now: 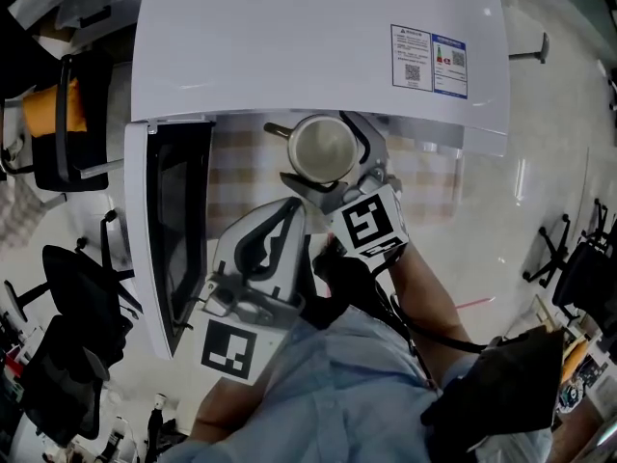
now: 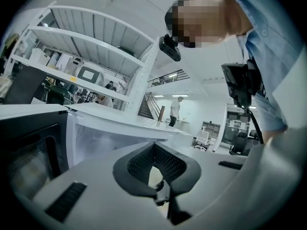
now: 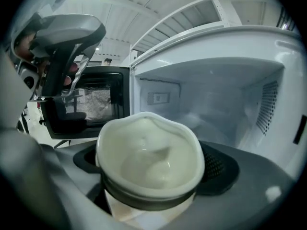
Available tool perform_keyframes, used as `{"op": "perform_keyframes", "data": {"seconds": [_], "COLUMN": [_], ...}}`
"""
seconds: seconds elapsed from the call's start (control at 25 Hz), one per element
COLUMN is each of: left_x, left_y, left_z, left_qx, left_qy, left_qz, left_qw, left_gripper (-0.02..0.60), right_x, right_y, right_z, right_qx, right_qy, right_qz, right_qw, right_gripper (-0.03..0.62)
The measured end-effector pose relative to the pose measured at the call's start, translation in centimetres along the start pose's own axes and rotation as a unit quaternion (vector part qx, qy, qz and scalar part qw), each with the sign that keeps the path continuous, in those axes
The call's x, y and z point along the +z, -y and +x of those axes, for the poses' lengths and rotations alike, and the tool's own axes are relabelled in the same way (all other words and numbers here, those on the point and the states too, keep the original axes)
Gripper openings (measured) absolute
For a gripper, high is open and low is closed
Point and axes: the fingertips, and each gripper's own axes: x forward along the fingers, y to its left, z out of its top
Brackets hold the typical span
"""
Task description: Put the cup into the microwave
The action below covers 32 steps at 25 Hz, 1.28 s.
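Note:
A cream cup (image 1: 323,148) with a dark band and a handle on its left is clamped in my right gripper (image 1: 328,154), which is shut on it. The cup (image 3: 148,159) hangs just in front of the white microwave's (image 1: 318,37) open cavity (image 3: 216,95), over a checkered surface (image 1: 241,167). The microwave door (image 1: 178,230) stands swung open to the left, and its dark window (image 3: 91,104) shows in the right gripper view. My left gripper (image 1: 284,210) sits nearer the person, beside the door, shut with nothing in it (image 2: 160,183).
Black office chairs stand on the floor at the left (image 1: 72,114) and lower left (image 1: 77,326), another at the right (image 1: 578,268). White shelving (image 2: 86,47) and a distant standing person (image 2: 173,110) show in the left gripper view.

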Motion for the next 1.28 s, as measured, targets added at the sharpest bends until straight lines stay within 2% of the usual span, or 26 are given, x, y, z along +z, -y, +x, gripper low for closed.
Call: {"op": "perform_keyframes", "data": {"seconds": [0.36, 0.96, 1.28], "left_x": [2.3, 3.1, 2.8], "left_y": [-3.5, -7.0, -7.1], "left_z": [0.7, 2.3, 2.3], "left_qx": [0.004, 0.014, 0.02], "left_qy": [0.001, -0.004, -0.006], "left_qz": [-0.003, -0.013, -0.015], "left_qw": [1.0, 0.9998, 0.9997], "left_gripper": [0.005, 0.005, 0.005], "right_x": [3.2, 1.8, 1.9], "right_y": [2.2, 5.5, 5.5], "right_z": [3.6, 7.9, 8.4], "right_qx": [-0.017, -0.03, -0.036], "right_qy": [-0.003, -0.032, -0.02], "right_qz": [0.007, 0.024, -0.023], "right_qw": [1.0, 0.999, 0.999], "right_gripper": [0.548, 0.548, 0.549]}}
